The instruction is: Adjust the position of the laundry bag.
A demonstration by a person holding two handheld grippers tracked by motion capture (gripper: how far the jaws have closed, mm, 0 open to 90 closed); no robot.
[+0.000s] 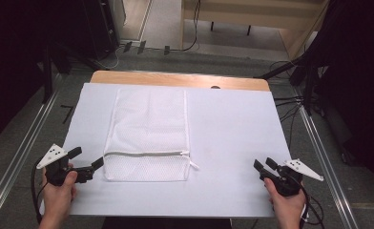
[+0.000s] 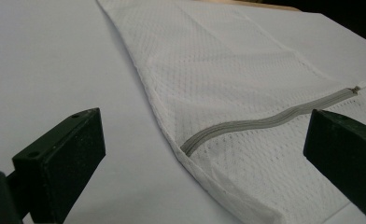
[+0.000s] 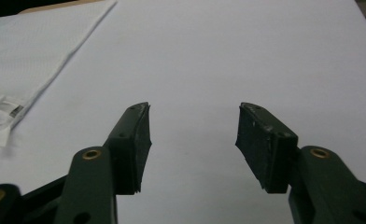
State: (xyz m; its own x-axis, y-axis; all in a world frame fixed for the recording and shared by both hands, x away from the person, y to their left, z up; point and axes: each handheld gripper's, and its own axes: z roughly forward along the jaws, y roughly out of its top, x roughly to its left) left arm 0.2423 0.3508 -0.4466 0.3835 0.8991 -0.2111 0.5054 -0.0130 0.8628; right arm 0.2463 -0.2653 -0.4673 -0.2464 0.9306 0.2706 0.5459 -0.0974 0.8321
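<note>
Here, mesh bag (image 1: 147, 136) lies lengthwise away, zipper (image 1: 146, 153) end just beside left gripper (image 1: 86, 161); right gripper (image 1: 264, 165) well apart; both fingers spread, empty.

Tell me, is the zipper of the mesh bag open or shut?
Shut: the grey zipper runs closed across the mesh bag, pull tab at its end.

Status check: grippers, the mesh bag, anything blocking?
Left gripper open, at bag's near left corner. Right gripper open, empty. Mesh bag flat, zipper closed. Nothing blocking.

Even overhead light, soft shadows — surroundings dark, near claws slightly blurred.
</note>
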